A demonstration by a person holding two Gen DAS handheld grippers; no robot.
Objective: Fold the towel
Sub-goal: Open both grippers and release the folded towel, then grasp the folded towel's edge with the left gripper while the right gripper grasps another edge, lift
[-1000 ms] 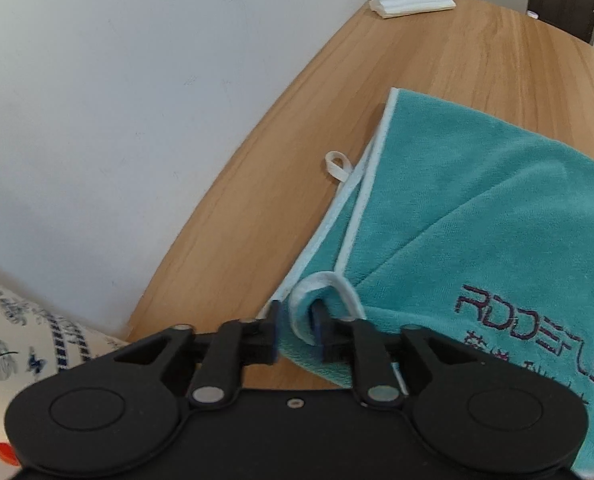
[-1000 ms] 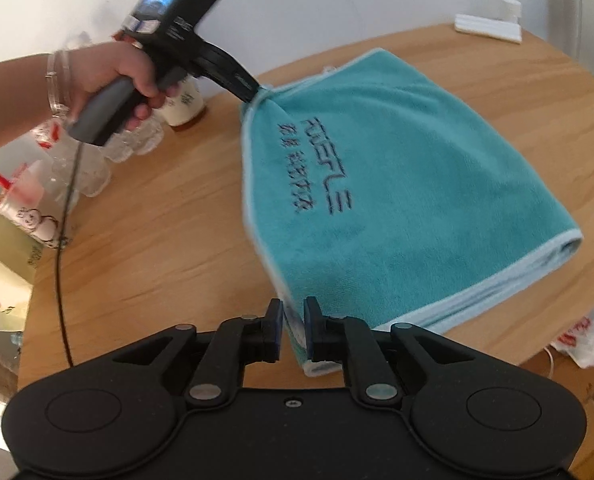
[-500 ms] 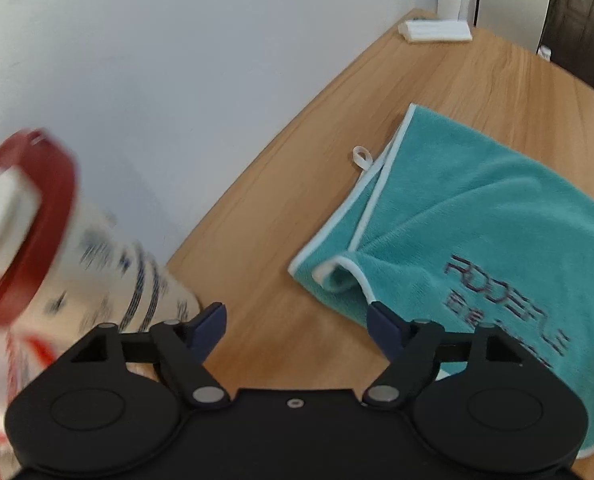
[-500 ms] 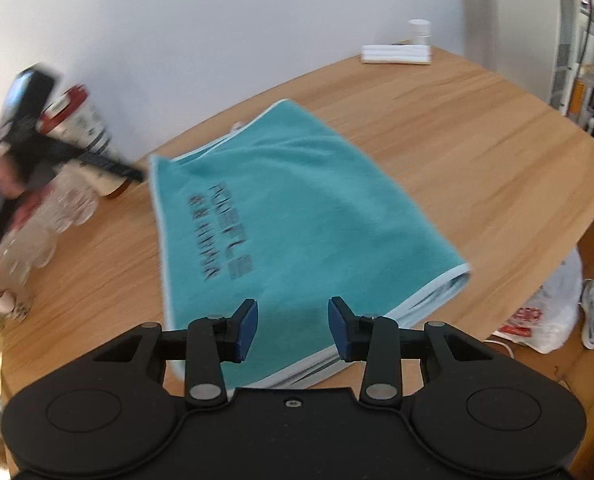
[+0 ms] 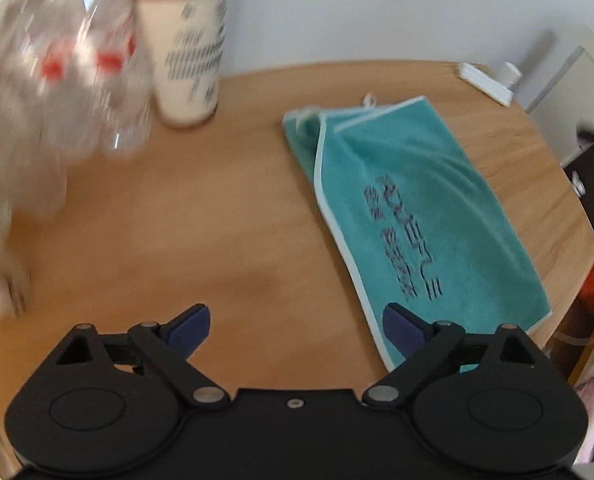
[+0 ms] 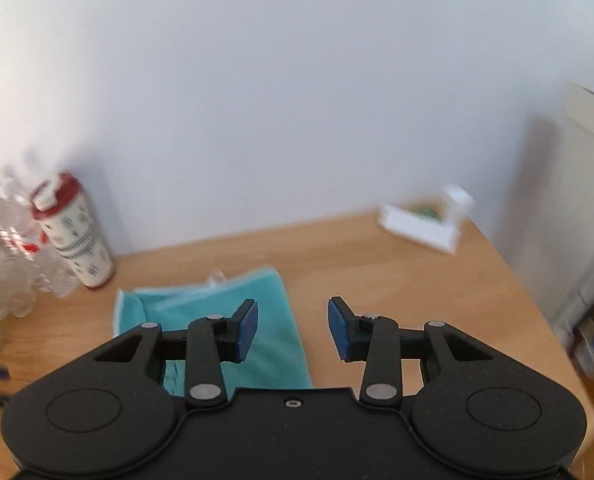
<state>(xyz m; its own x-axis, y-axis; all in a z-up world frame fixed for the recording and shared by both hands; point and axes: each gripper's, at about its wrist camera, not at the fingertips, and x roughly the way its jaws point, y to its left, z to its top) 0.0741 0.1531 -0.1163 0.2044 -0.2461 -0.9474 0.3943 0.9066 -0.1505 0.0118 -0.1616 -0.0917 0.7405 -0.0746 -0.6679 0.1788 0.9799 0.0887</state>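
Note:
A teal towel (image 5: 417,216) with white trim and dark lettering lies folded on the round wooden table (image 5: 201,216). One far corner is turned back on itself. My left gripper (image 5: 295,326) is open over bare wood, its right fingertip beside the towel's near edge. In the right wrist view the towel (image 6: 269,320) lies below and behind the left finger. My right gripper (image 6: 293,330) is open and raised above the table, holding nothing.
A white cup with a red lid (image 5: 185,40) and several clear plastic bottles (image 5: 57,80) stand at the table's back left. A white folded stack (image 5: 485,82) and a small white bottle sit at the far right edge. A white wall runs behind the table.
Both grippers let go of the towel corners, opened and pulled back from the towel. The towel now lies flat on the table. Both views have swung and are blurred with motion.

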